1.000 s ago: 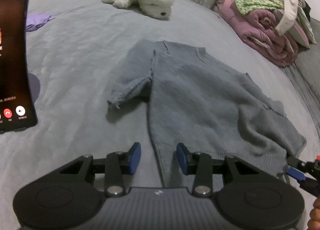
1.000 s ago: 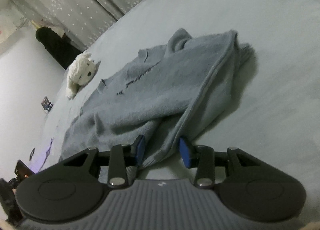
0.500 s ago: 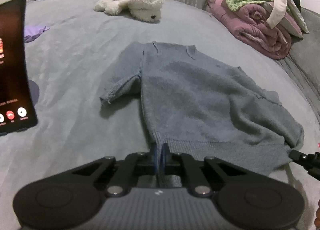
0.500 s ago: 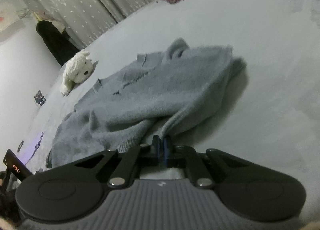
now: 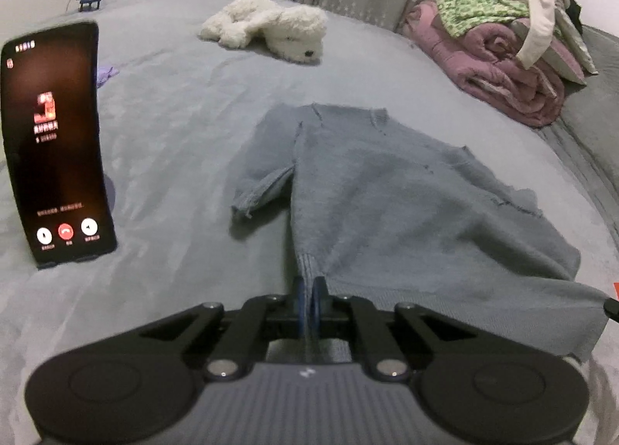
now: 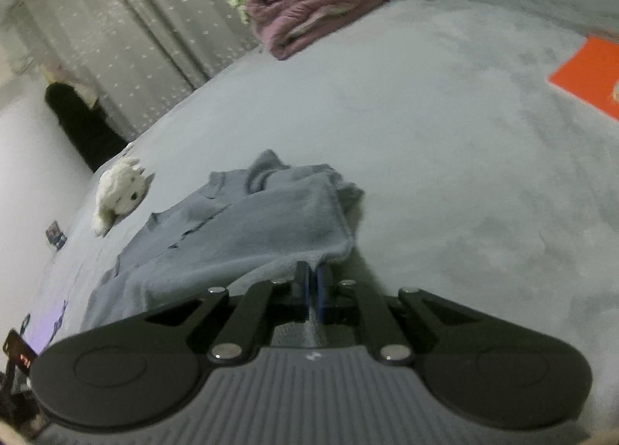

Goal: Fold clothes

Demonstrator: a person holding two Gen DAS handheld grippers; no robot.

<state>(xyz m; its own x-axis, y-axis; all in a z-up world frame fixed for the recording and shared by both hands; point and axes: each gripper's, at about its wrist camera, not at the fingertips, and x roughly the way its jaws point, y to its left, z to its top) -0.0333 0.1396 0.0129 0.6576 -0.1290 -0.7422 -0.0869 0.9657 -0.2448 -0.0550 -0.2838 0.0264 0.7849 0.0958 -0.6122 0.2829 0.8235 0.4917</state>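
At the bottom centre of each view the jaws are pinched right together on the ribbed hem of the grey sweater (image 5: pixel 387 205): the left gripper (image 5: pixel 308 304) holds one bottom corner, the right gripper (image 6: pixel 312 284) the other. The knit looks soft, light and stretchy (likely to sag between the grips), so the hem corners suit. It lies mid-frame on the bed (image 5: pixel 174 128). Only the left view shows the phone (image 5: pixel 58 143); only the right shows an orange card (image 6: pixel 588 74) at upper right

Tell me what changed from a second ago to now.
Both tongs closed on the grey sweater's hem: left tongs on one corner, right tongs on the other, lifting it slightly. The phone, plush dog and clothes pile stayed put.
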